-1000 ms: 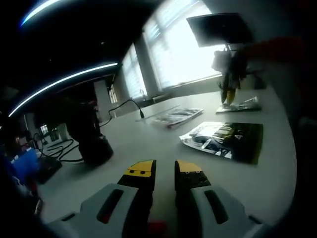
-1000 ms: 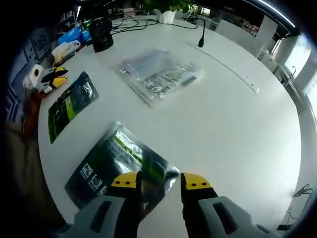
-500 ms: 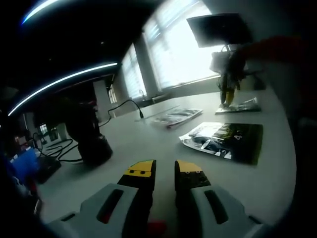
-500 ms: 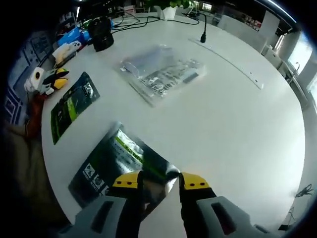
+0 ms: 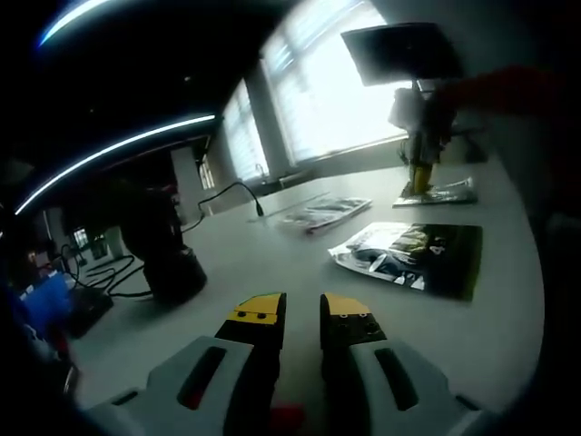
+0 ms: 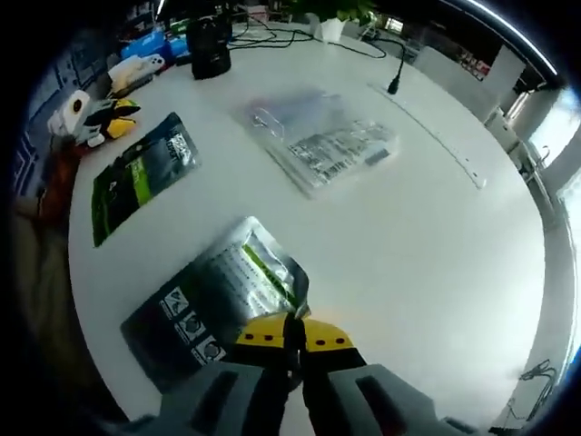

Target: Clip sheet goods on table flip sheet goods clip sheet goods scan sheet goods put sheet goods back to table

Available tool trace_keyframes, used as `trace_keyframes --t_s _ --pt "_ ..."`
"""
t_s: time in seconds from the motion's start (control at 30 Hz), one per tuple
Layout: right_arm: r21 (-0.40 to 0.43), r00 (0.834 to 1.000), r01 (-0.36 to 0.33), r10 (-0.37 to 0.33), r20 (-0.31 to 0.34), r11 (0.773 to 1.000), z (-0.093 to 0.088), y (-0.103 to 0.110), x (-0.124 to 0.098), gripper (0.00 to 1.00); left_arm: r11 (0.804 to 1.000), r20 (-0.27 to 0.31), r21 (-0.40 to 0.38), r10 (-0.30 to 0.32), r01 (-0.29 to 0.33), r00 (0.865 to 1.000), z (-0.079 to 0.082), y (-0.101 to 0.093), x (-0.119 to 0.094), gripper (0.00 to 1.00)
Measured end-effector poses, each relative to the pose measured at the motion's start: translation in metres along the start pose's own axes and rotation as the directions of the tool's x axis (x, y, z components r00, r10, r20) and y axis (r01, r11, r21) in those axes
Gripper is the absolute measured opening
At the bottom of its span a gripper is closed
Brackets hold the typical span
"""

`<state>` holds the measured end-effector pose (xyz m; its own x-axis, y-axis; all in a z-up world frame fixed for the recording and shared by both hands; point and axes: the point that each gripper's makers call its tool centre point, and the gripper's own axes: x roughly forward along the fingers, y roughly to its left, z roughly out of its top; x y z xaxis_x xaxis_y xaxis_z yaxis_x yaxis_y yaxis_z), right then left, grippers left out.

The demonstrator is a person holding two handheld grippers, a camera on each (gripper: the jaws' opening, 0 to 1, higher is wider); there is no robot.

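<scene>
A dark foil pouch [image 6: 213,300] with green and white print lies flat on the white table [image 6: 427,245]. My right gripper [image 6: 292,338] is shut on its near right corner, jaws pressed together. A second green-black pouch [image 6: 145,171] lies further left, and my left gripper [image 6: 102,118] rests beyond it. In the left gripper view, my left gripper [image 5: 302,313] hovers low over the table, slightly open with nothing between its jaws. The second pouch [image 5: 418,259] lies ahead of it to the right. Behind that, the right gripper [image 5: 420,173] comes down onto the far pouch [image 5: 445,193].
A stack of clear plastic packets [image 6: 322,138] lies mid-table, also the clear packets [image 5: 322,213]. A black device [image 6: 211,53] with cables stands at the far edge, seen as the black device [image 5: 172,263] too. A small microphone stalk [image 6: 395,86] stands behind. The table edge runs along the left.
My right gripper went from open around the pouch's corner to shut on it, and its view shifted a little. The left gripper has not moved.
</scene>
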<state>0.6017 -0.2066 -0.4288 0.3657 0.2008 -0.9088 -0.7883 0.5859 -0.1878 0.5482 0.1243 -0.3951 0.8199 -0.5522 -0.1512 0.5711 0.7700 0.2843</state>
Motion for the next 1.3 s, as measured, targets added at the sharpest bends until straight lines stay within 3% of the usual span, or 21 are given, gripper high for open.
trace_keyframes --t_s 0.17,0.5,0.7,1.1,1.3 --pt "-0.066 0.998 0.04 -0.042 -0.037 0.997 0.002 0.001 0.001 0.0 1.0 -0.002 0.003 0.003 -0.003 1.0 0.0 0.0 0.0 0.08" --pt "-0.025 0.997 0.077 -0.076 0.022 0.997 0.0 0.0 -0.001 0.0 1.0 -0.006 0.011 0.005 -0.005 1.0 -0.001 0.0 0.001 0.08" --pt "-0.029 0.991 0.132 -0.132 0.007 0.991 0.001 0.0 -0.001 0.0 1.0 -0.008 0.011 0.006 -0.006 1.0 -0.001 0.001 0.001 0.08" --pt "0.069 0.992 0.127 -0.128 0.011 0.99 -0.007 0.0 -0.01 0.0 1.0 -0.004 0.006 0.001 0.0 1.0 -0.001 0.001 0.001 0.08" --pt "0.113 0.989 0.127 -0.134 0.058 0.985 -0.006 -0.001 -0.024 0.0 1.0 -0.005 0.008 0.0 0.0 1.0 -0.002 0.001 0.001 0.08"
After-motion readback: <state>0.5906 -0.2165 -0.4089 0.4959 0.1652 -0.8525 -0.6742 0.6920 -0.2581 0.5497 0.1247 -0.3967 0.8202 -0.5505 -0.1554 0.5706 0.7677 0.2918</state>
